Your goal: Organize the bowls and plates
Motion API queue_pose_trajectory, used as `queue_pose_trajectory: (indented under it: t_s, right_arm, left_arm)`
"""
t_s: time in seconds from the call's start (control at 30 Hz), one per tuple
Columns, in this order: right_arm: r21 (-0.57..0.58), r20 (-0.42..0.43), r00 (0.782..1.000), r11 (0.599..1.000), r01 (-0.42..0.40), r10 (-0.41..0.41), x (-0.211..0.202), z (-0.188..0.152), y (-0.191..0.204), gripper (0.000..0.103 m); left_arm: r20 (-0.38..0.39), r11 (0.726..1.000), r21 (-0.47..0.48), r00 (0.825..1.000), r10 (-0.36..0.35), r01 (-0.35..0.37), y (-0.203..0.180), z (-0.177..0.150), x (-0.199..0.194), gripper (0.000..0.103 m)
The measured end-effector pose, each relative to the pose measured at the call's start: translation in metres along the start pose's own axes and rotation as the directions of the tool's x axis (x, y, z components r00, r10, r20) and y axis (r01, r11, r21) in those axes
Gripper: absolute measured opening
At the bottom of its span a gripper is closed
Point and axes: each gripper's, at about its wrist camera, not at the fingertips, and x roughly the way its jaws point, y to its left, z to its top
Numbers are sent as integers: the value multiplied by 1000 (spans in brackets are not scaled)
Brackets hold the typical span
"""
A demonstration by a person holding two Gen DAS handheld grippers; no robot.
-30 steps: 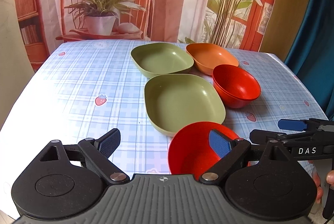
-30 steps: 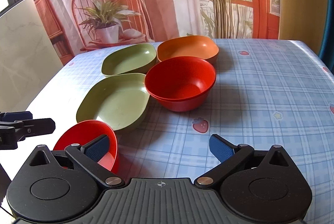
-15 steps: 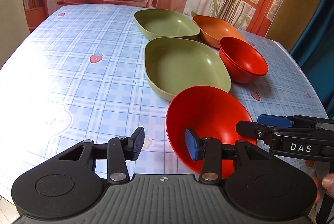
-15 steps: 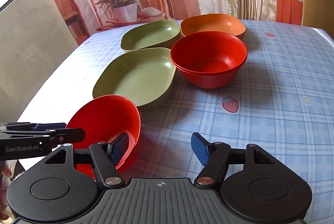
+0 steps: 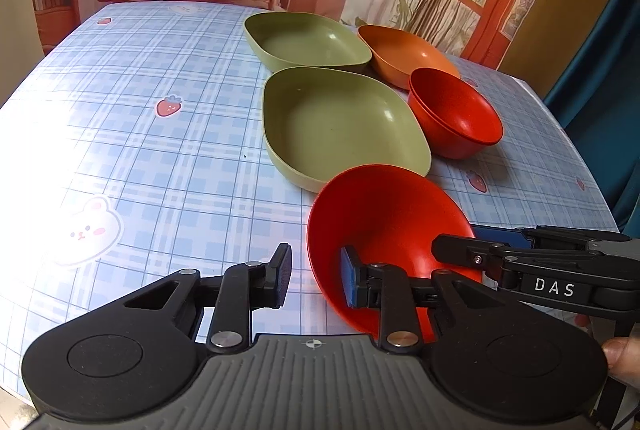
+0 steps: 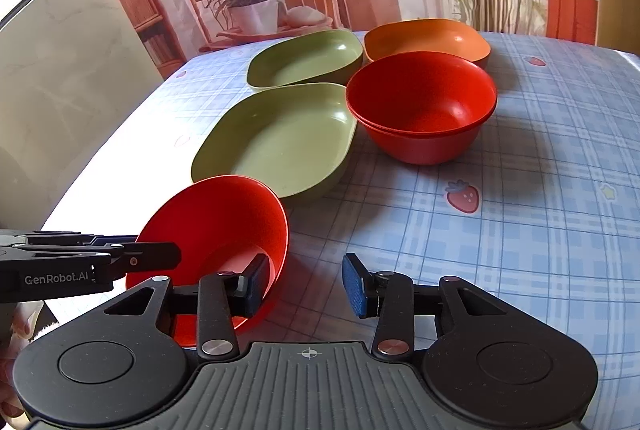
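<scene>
A small red bowl point(image 5: 384, 222) is tilted near the table's front edge, also seen in the right wrist view point(image 6: 224, 226). My left gripper point(image 5: 316, 278) straddles its left rim, jaws partly closed with a gap still showing. My right gripper point(image 6: 304, 286) straddles its right rim, jaws partly closed with a gap. Beyond lie a near green plate point(image 5: 340, 121), a far green plate point(image 5: 304, 39), an orange plate point(image 5: 404, 51) and a red bowl stack point(image 5: 456, 109).
The checked tablecloth point(image 5: 160, 149) has open space on the left in the left wrist view and on the right point(image 6: 540, 169) in the right wrist view. A printed backdrop hangs behind the table. The table's front edge is just below both grippers.
Both grippers moved in on the small red bowl and narrowed their jaws around its rims. The bowl tipped up and looms larger in both views.
</scene>
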Motion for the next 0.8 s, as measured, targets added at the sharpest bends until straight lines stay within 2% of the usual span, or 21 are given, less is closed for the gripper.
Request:
queue_pose_trajectory:
  t_s: [0.27, 0.8]
  right_arm:
    - [-4, 1, 1000, 1000, -21, 21, -1, 0, 1, 8]
    - [3, 15, 1000, 1000, -18, 18, -4, 0, -1, 6]
  left_arm:
    - [5, 999, 30, 999, -34, 34, -7, 1, 0, 20]
    - [11, 998, 48, 999, -49, 48, -10, 0, -2, 17]
